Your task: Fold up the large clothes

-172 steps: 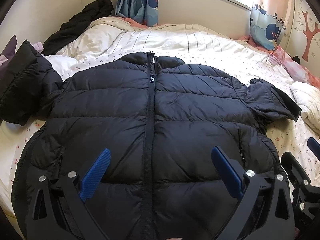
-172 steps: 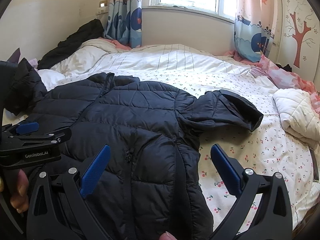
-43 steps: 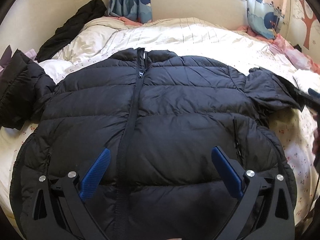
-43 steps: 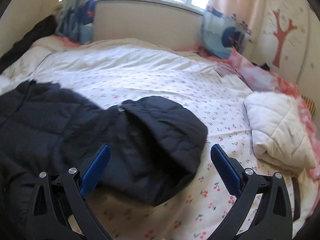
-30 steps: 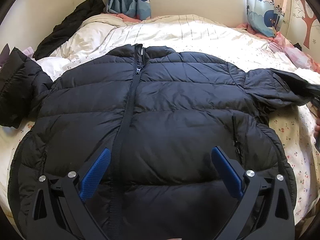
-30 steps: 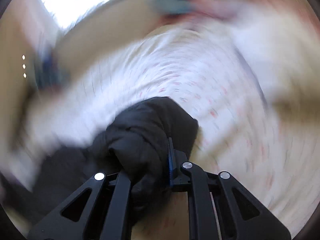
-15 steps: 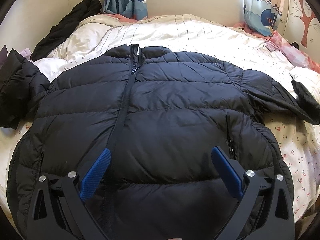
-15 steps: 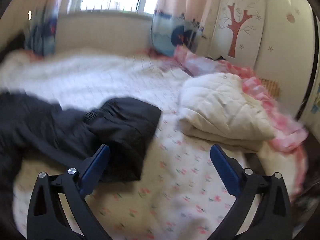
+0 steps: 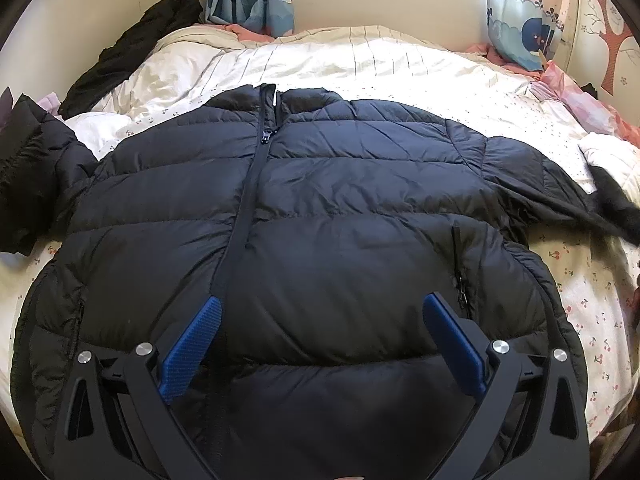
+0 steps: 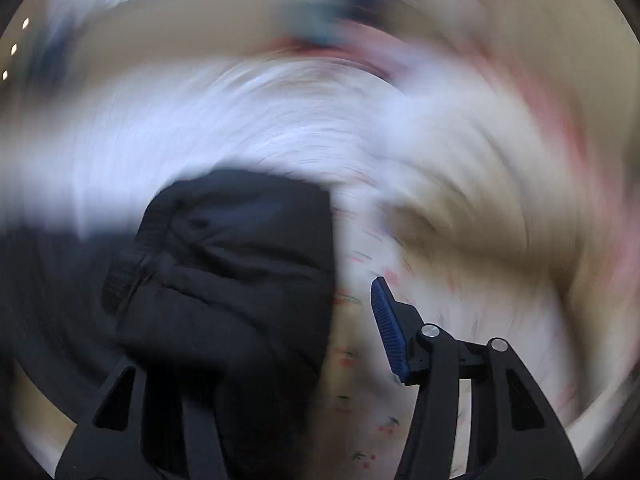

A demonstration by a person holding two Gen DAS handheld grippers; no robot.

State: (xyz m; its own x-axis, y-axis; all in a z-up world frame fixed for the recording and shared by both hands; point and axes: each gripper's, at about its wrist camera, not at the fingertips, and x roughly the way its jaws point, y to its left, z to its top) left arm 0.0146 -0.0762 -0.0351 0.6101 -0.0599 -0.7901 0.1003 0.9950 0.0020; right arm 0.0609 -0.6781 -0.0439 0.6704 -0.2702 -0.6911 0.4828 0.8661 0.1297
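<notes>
A black puffer jacket [image 9: 340,216] lies zipped and face up on the bed, collar towards the far side. My left gripper [image 9: 320,308] hovers open over its hem, nothing between the blue pads. The jacket's right sleeve [image 9: 532,176] stretches out to the right, its cuff blurred. In the heavily blurred right wrist view that sleeve cuff [image 10: 240,264] sits between the jaws of my right gripper [image 10: 320,300], which are closing. A gap shows between the cuff and the right pad [image 10: 386,320]. The other pad is hidden behind the cloth.
A folded white quilt [image 9: 612,156] lies on the floral bed sheet [image 9: 592,304] just past the sleeve. A black garment [image 9: 132,48] is heaped at the back left corner. The jacket's other sleeve [image 9: 28,176] bunches at the left edge. Curtains and a wall close the far side.
The right gripper's jaws stand narrower than half a second ago, and the cuff now lies between them. Its view has swung and blurred. The sleeve's cuff has shifted. The left gripper has stayed put.
</notes>
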